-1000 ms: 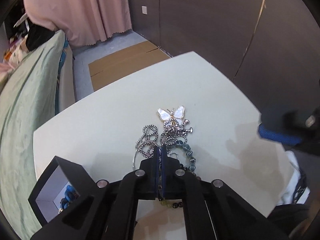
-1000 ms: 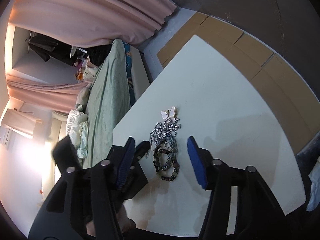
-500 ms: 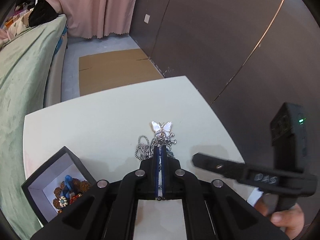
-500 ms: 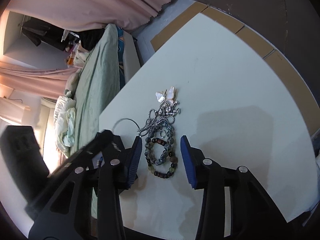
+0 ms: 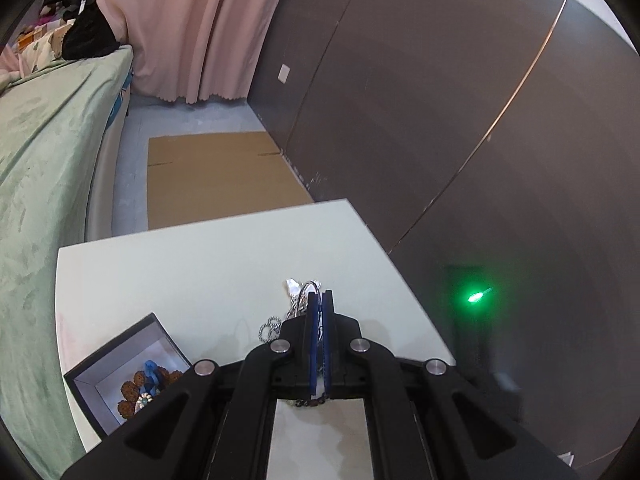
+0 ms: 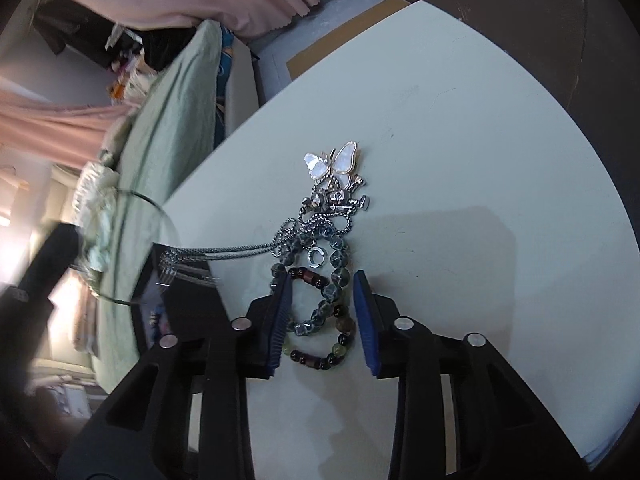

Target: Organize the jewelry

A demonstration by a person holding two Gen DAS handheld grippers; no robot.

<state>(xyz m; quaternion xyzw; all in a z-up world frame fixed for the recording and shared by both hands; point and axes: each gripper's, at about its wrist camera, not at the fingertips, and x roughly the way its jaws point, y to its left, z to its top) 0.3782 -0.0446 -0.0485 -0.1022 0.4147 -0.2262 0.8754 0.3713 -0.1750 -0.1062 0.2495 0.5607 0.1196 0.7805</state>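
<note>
My left gripper [image 5: 318, 300] is shut on a thin silver bangle [image 5: 306, 289] and holds it raised above the table; a silver chain [image 6: 240, 249] trails from it back to the jewelry pile. The bangle also shows as a wire hoop at the left of the right wrist view [image 6: 154, 206]. The pile holds a white butterfly pendant [image 6: 334, 164], silver chains [image 6: 324, 222] and beaded bracelets [image 6: 324, 316]. My right gripper [image 6: 322, 280] is open, its jaws either side of the beaded bracelets, low over the table. An open black box [image 5: 124, 364] with beaded jewelry inside sits at the left.
The white table [image 6: 480, 160] ends near a dark wall panel [image 5: 440, 120]. A green-covered bed [image 5: 40, 160] runs along the left. Flat cardboard [image 5: 216, 176] lies on the floor beyond the table. A green light [image 5: 476, 297] glows at the right.
My left gripper has lifted up and back with the bangle, dragging a chain out of the pile. My right gripper has moved in over the beaded bracelets and its jaws have narrowed.
</note>
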